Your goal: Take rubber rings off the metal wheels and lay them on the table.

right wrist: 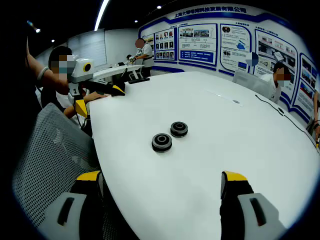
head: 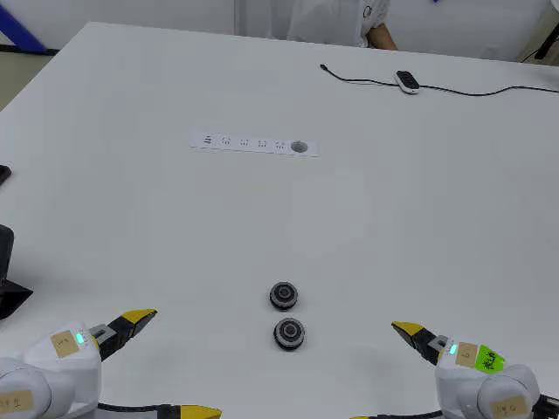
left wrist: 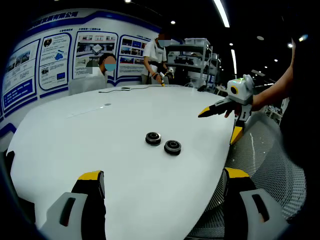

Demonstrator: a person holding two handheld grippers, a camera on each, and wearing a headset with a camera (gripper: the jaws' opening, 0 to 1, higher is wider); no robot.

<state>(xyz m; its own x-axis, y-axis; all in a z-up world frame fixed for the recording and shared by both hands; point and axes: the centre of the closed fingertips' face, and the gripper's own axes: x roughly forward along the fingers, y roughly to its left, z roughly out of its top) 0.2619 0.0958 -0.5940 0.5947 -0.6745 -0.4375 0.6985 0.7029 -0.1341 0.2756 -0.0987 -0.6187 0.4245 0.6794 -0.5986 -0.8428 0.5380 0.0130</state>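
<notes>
At the near edge of the broad white tabletop (head: pixel 175 218), locate two small round metal wheels, each wearing a black rubber ring (right wrist: pixel 153 143) around its rim: the nearer wheel (head: pixel 289 333) and the farther wheel (head: pixel 284 296), seemingly lying flat, close together but apart, between the two grippers. Note both rings seated on the wheels; treat the task as not yet begun. Expect soft, stretchy, light rings, held on the rim by their own tension; expect stiff wheels, heavy for their size and liable to slide on the smooth top. Pin one wheel by its metal hub or flank with one gripper; pinch the ring at its outer edge with the other and peel sideways rather than straight up. Avoid a hold that spans ring and metal together. Read the left gripper (left wrist: pixel 163 175) as spread wide, nothing between the yellow-tipped jaws; read the right gripper (right wrist: pixel 161 176) likewise wide and empty, both well short of the wheels. Count on a hard, glossy, level surface with little friction and ample bare space for laying rings down. Keep clear of the white power strip (head: pixel 253 143) and the black cable with its inline box (head: pixel 406 81) farther back. Allow for the grey mesh chair (right wrist: pixel 55 150) by the table edge, the blue-and-white wall boards (right wrist: pixel 210 37), and people at the far side.
</notes>
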